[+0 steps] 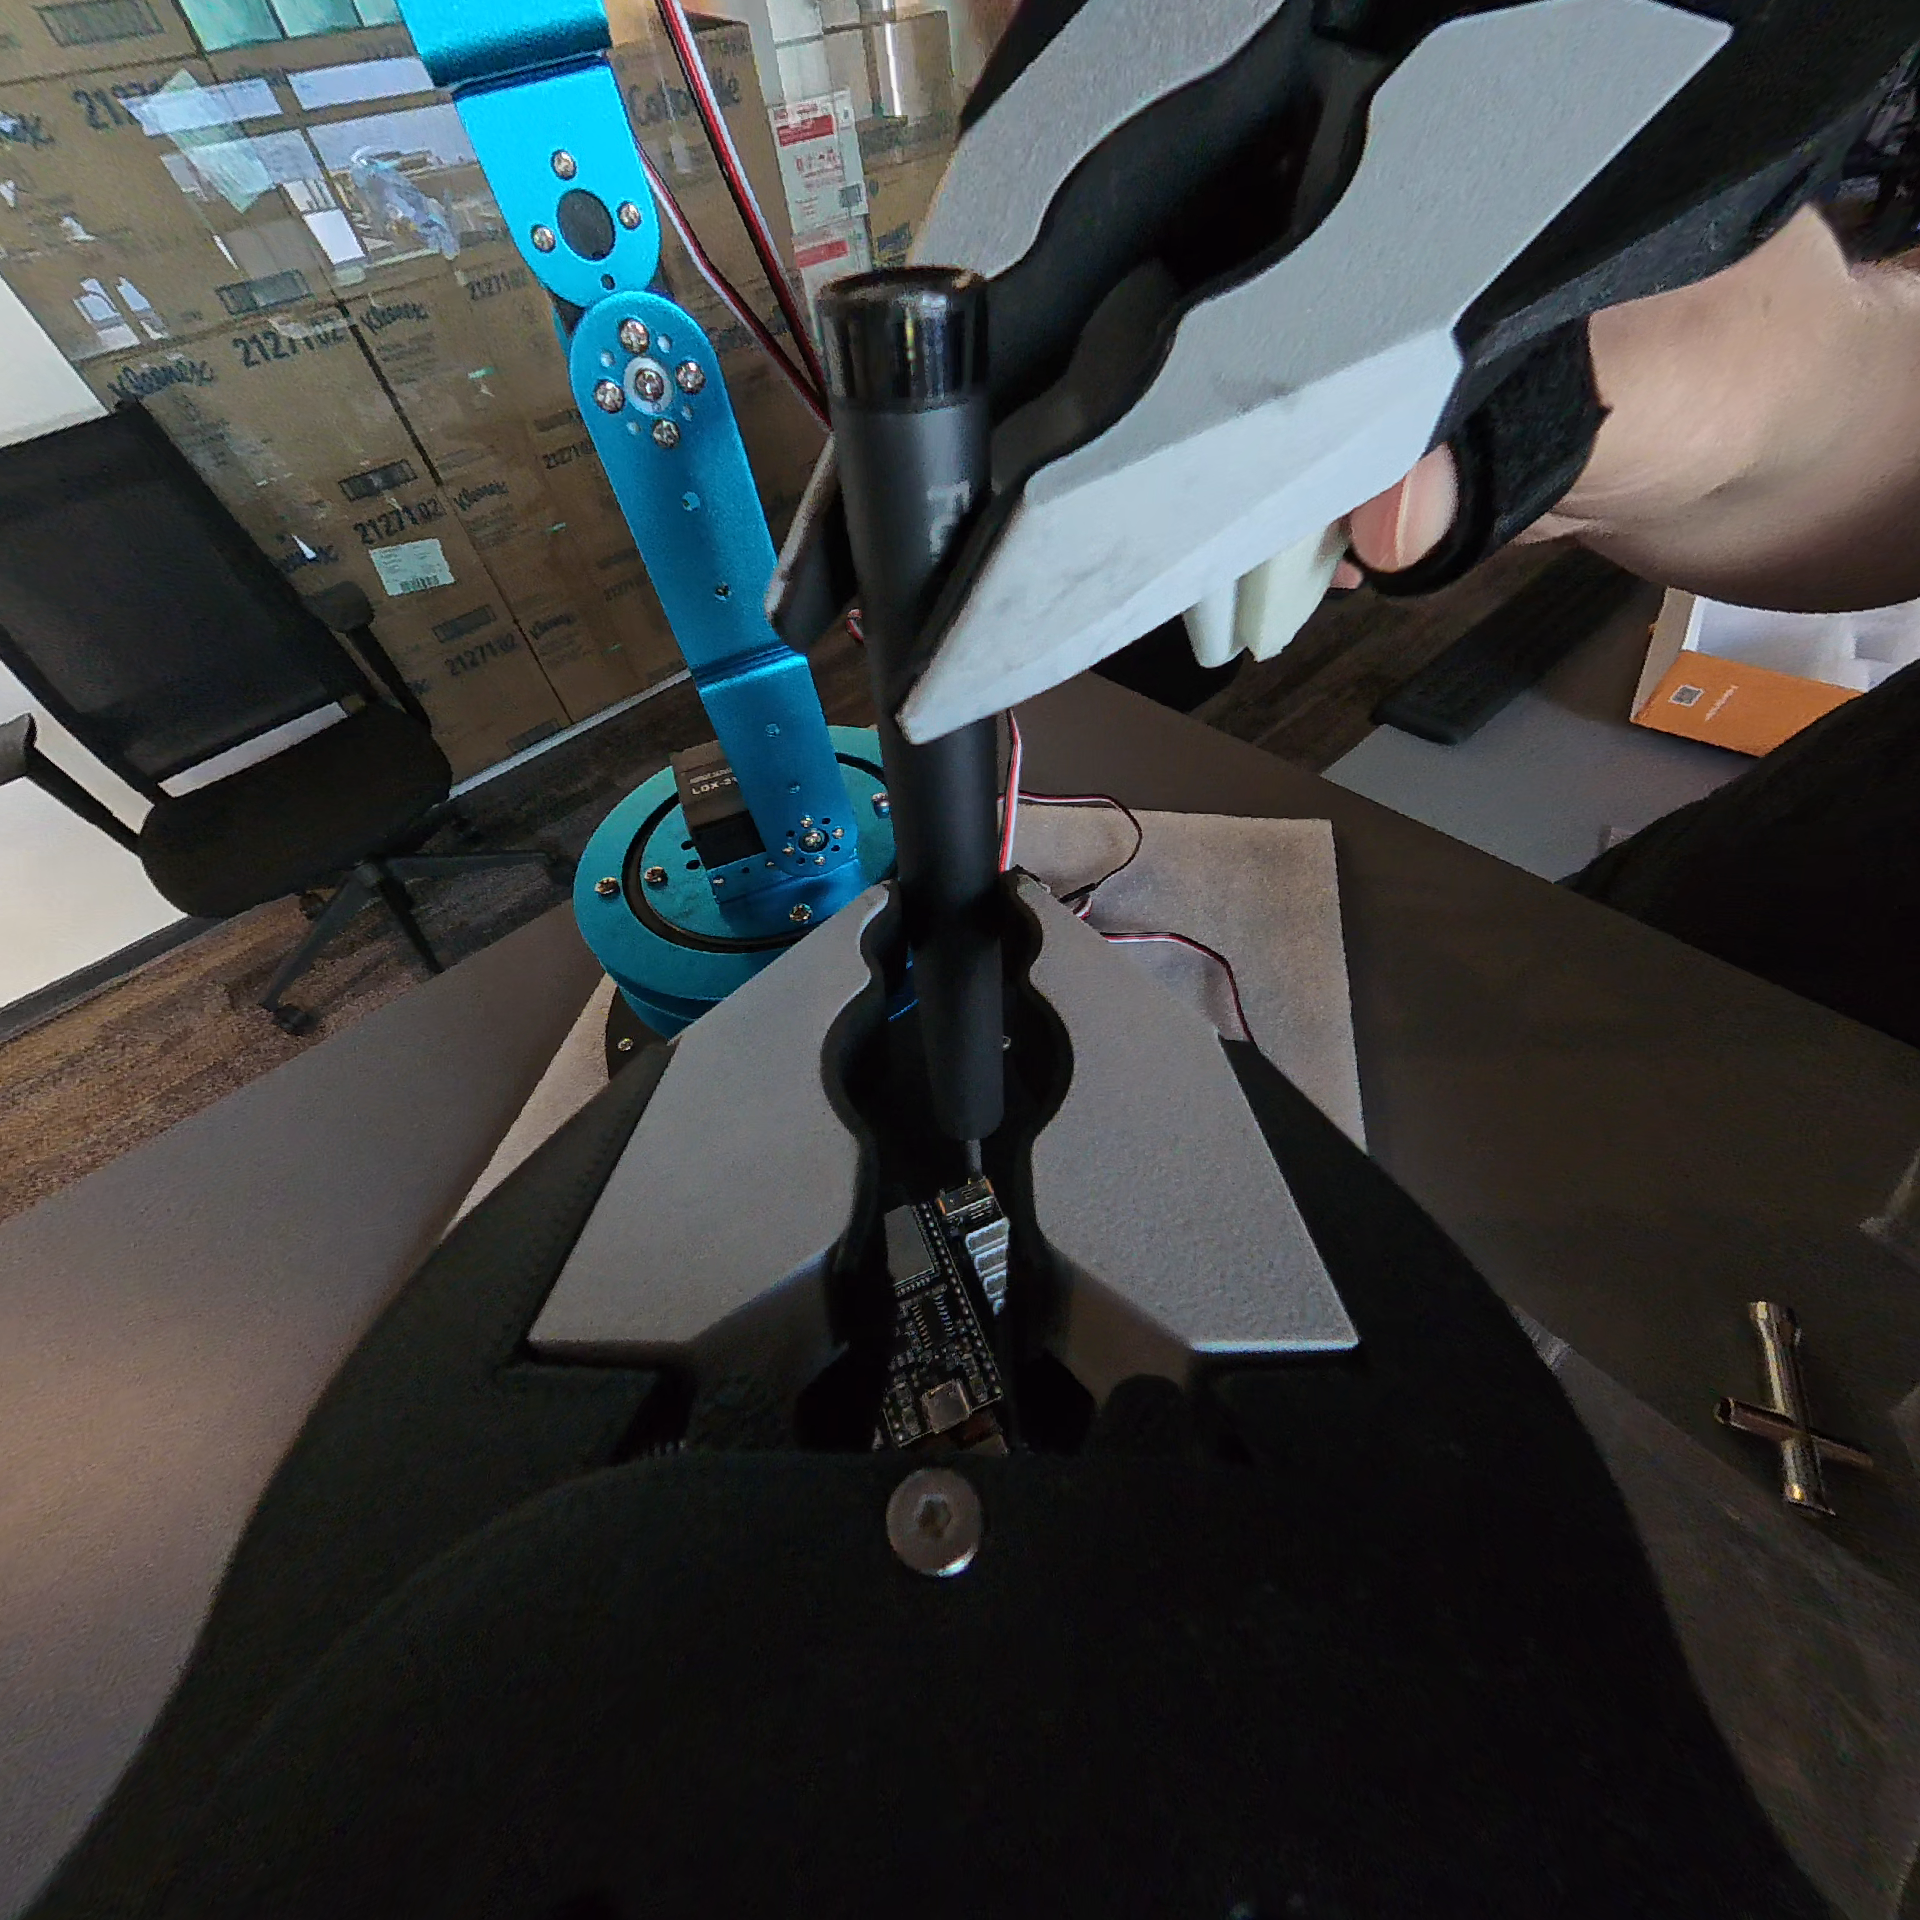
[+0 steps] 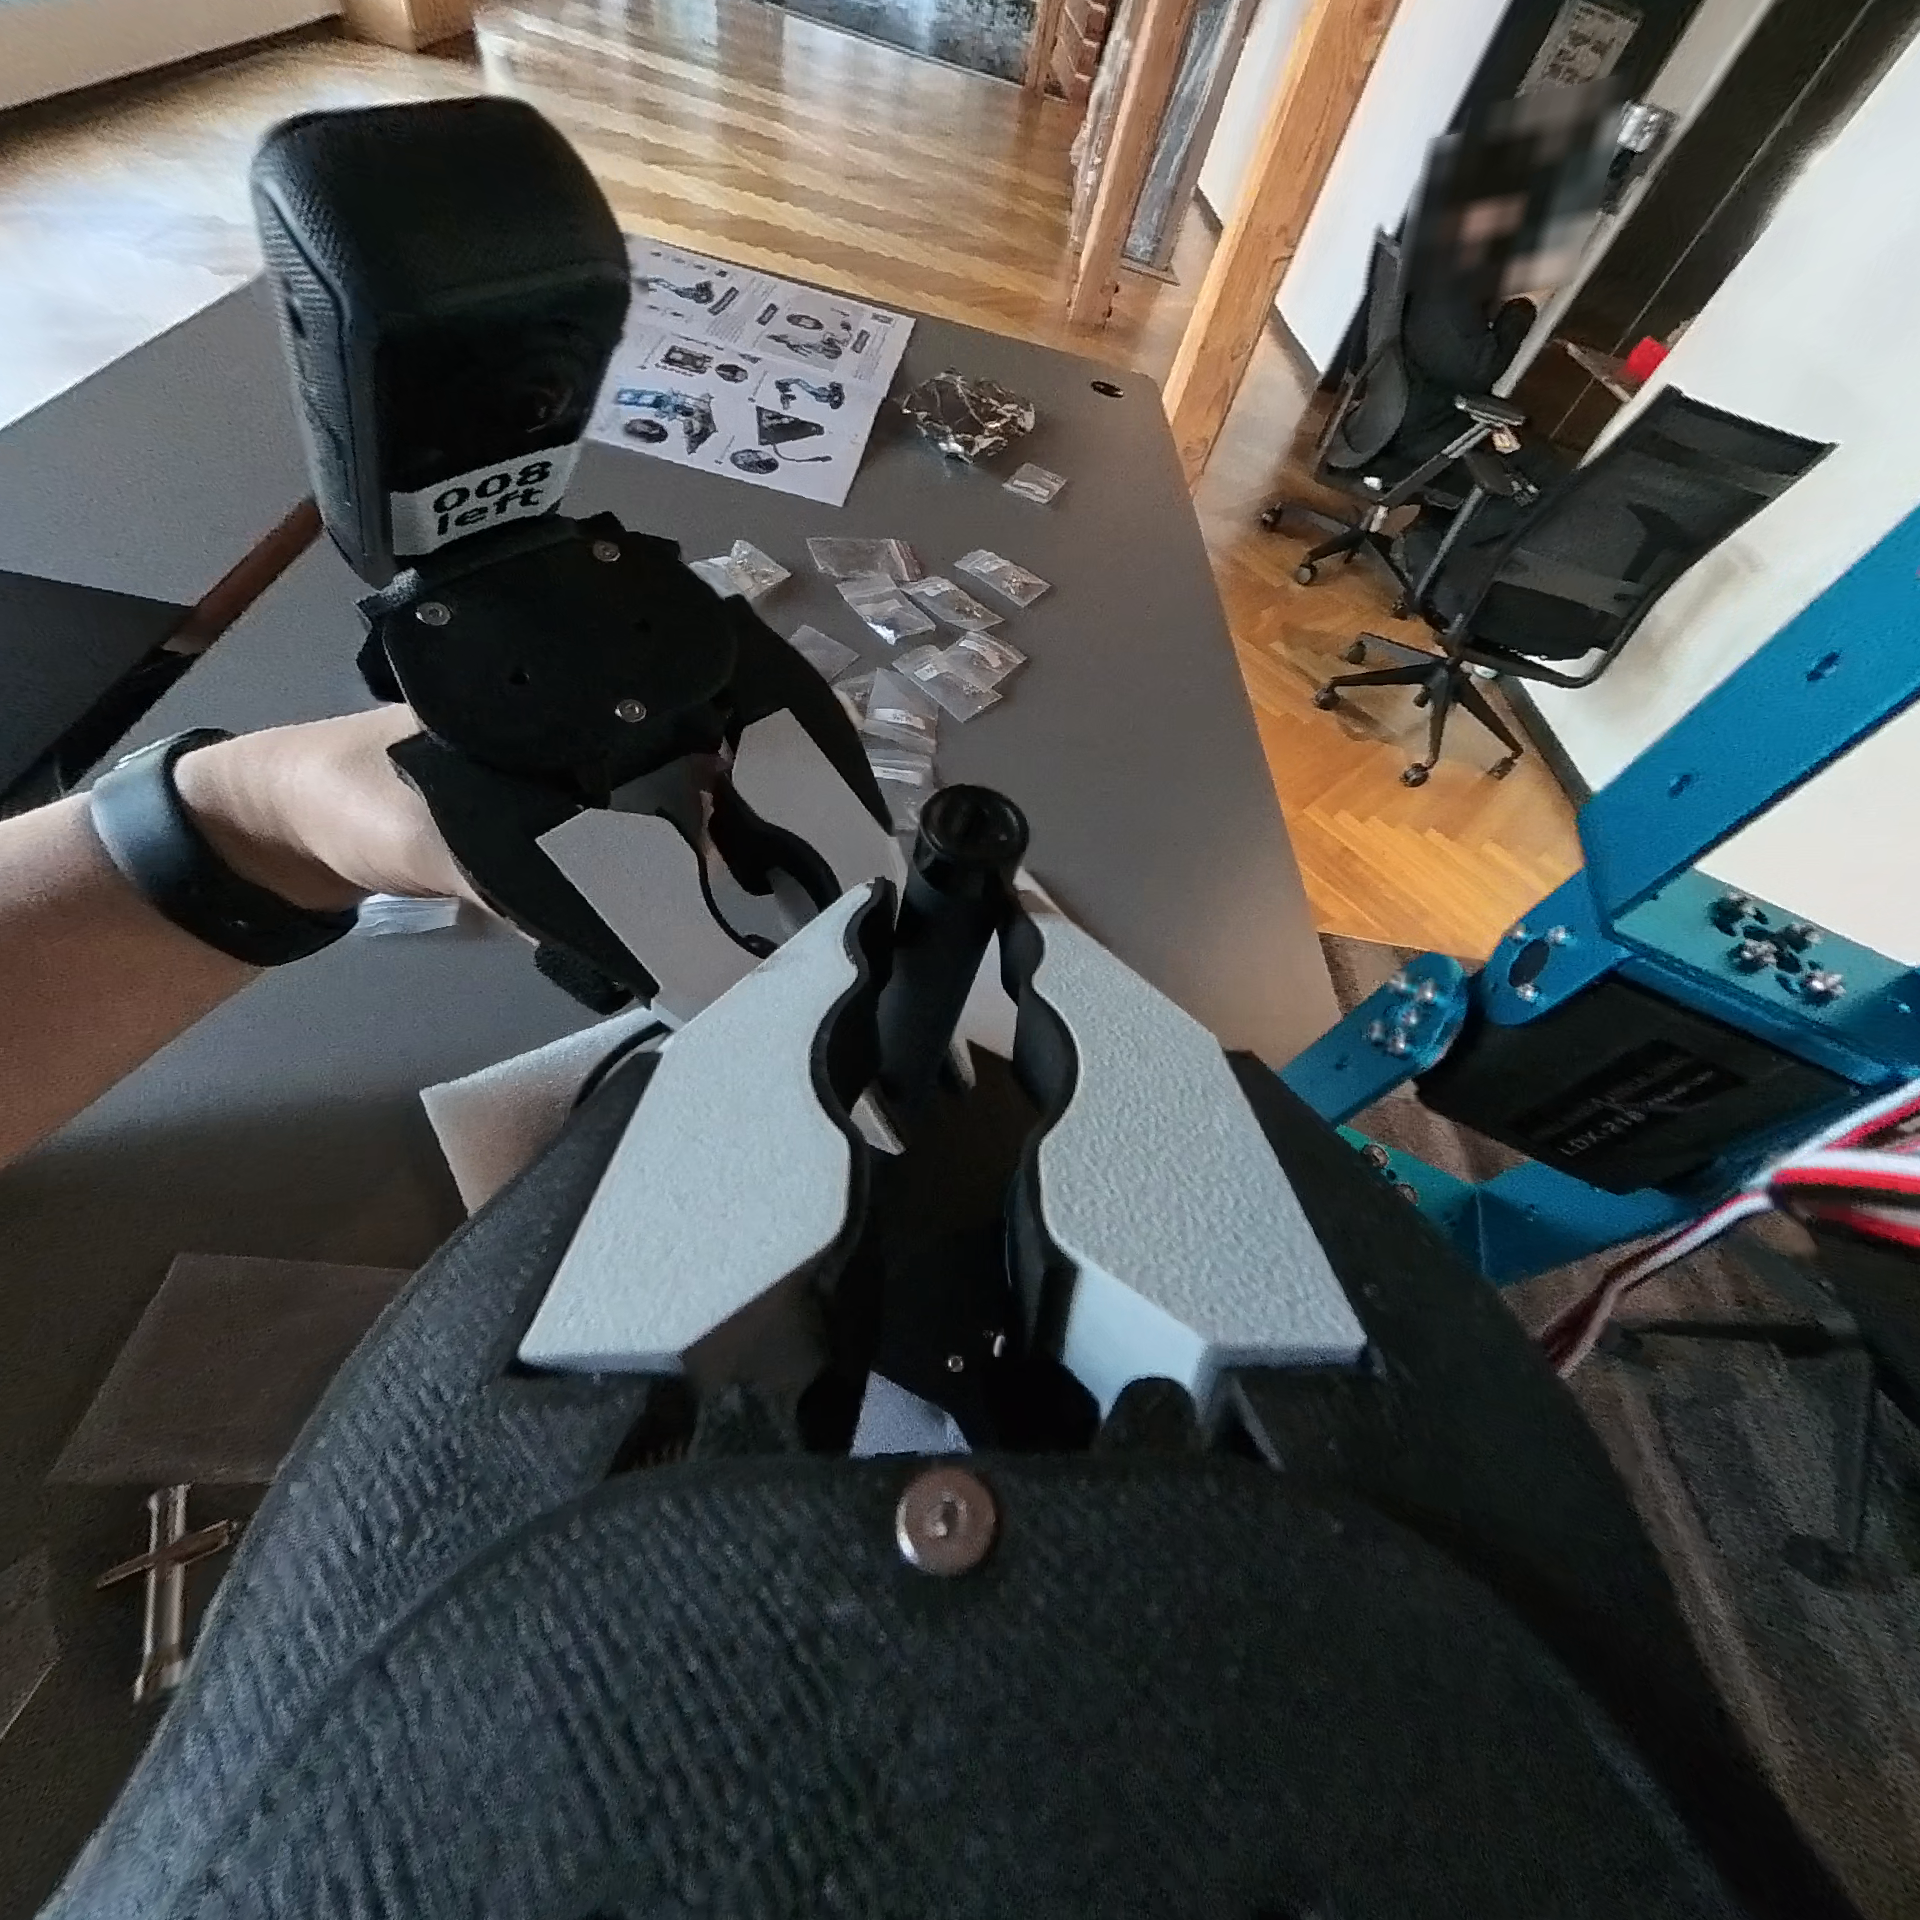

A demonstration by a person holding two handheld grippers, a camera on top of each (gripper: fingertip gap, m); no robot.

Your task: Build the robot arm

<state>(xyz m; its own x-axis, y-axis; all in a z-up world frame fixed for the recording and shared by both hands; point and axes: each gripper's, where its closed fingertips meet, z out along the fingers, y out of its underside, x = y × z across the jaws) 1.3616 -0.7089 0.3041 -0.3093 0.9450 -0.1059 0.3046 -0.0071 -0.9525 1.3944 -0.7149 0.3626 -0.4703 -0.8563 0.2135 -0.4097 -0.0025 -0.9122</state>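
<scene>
While the right tool (image 1: 862,655) clamps the black driver (image 1: 909,436) upright over the circuit board (image 1: 935,1320) on the table (image 1: 1558,1039), the left tool (image 1: 951,914) brackets its lower shaft, grip unclear, so holding it plumb with light pressure seems wise.

Left tongs (image 1: 951,914) and right tongs (image 2: 940,914) both sit nearly closed, fingers converging, hand-held.

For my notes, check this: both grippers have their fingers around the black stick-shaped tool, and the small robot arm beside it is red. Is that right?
Not quite. The small robot arm is blue, not red, as the left wrist view shows. The rest holds: the left gripper and the right gripper both have their fingers around the black tool.
</scene>
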